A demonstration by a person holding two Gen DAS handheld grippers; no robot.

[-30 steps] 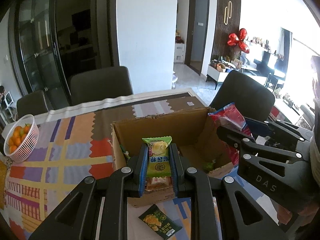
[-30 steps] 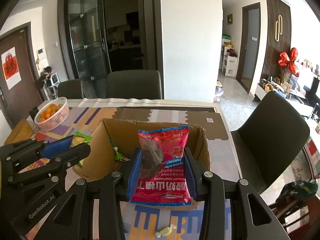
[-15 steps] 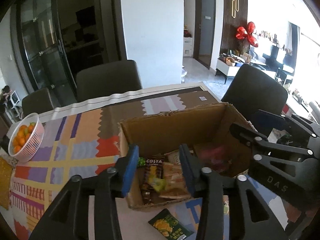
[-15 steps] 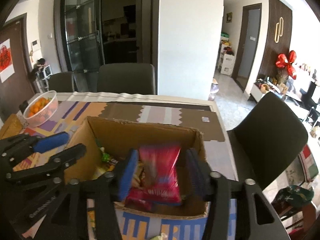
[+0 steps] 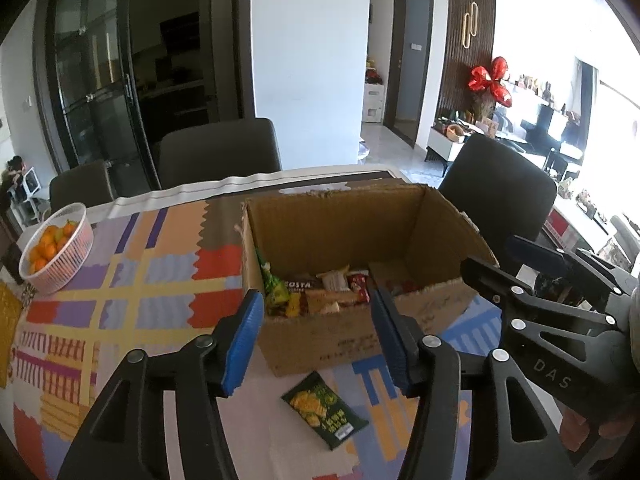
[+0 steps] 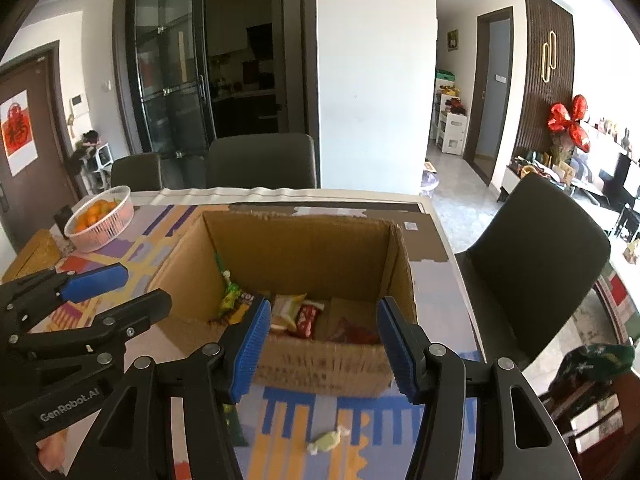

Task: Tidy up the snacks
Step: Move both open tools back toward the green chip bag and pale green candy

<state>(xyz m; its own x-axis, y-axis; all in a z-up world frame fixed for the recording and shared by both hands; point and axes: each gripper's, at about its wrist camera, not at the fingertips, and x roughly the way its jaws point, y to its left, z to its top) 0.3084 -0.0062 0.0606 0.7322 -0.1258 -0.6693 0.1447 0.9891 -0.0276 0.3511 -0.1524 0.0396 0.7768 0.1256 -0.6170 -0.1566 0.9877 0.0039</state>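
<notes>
My left gripper (image 5: 316, 336) jaws have just been opening, nothing between; my right gripper (image 6: 320, 344) is sitting spread, empty. Cardboard box (image 5: 360, 216) mid-frame is holding snacks (image 5: 320, 292), half hidden by its front wall. Green packet (image 5: 324, 410) is lying below it; wrapped candy (image 6: 328, 440) at lower centre.

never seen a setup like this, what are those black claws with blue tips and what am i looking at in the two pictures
They are hand-held tools, not a robot: a person holds a two-finger gripper in each hand, each carrying a wide-angle camera looking along its fingers. One picture comes from the left gripper, the other from the right gripper; each also shows the other gripper at its edge.

Both point at a cardboard box of snack packets on a table with a colourful cloth. In front of the box lie a dark green snack packet and a wrapped candy. A basket of oranges stands further left. Both grippers are open and hold nothing; the left's jaws have just been opening.
</notes>
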